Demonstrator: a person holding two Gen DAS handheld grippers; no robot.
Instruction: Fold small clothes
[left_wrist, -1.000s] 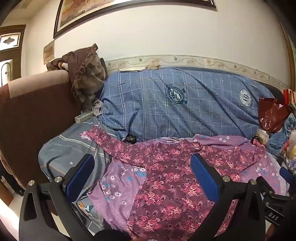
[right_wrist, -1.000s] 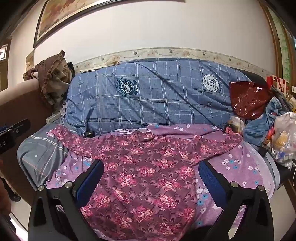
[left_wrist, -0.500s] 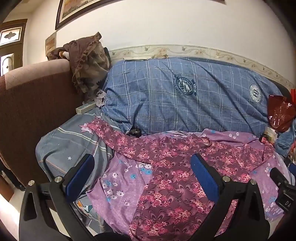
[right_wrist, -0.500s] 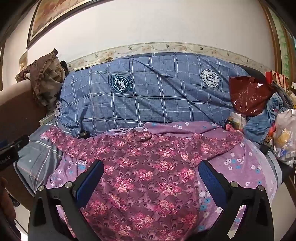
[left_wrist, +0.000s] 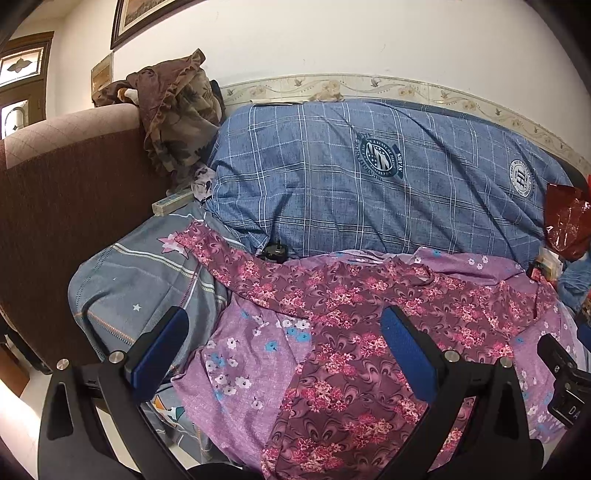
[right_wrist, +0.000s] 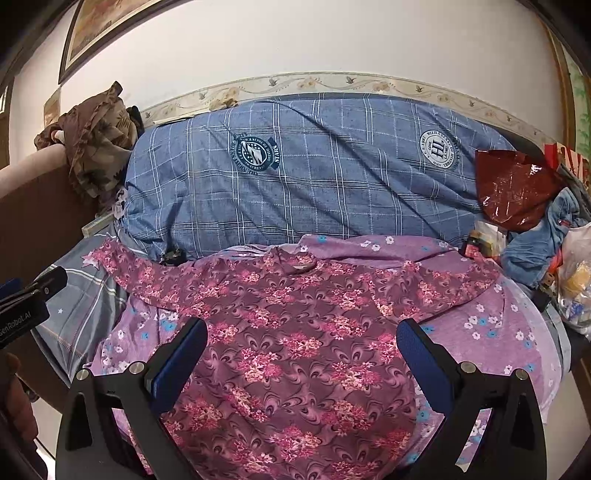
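A maroon floral long-sleeved top (right_wrist: 295, 332) lies spread flat, front up, on a lilac flowered cloth (right_wrist: 498, 339), both sleeves stretched out sideways. In the left wrist view the same top (left_wrist: 354, 332) fills the lower right, its left sleeve (left_wrist: 221, 254) reaching onto a grey-blue sheet. My left gripper (left_wrist: 284, 343) hovers open over the top's left side and the lilac cloth (left_wrist: 243, 354), holding nothing. My right gripper (right_wrist: 303, 354) hangs open above the top's middle, empty. The left gripper's body (right_wrist: 26, 299) shows at the left edge of the right wrist view.
A big blue checked cushion (right_wrist: 314, 173) backs the sofa. A brown armrest (left_wrist: 55, 192) with a brown ruffled cloth (left_wrist: 177, 110) stands at the left. A red plastic bag (right_wrist: 513, 188), blue garment (right_wrist: 543, 247) and white bag (right_wrist: 576, 280) crowd the right end.
Both grippers have drifted slightly, the left one leftward and the right one a little closer to the top. Both stay open and the top lies as before.
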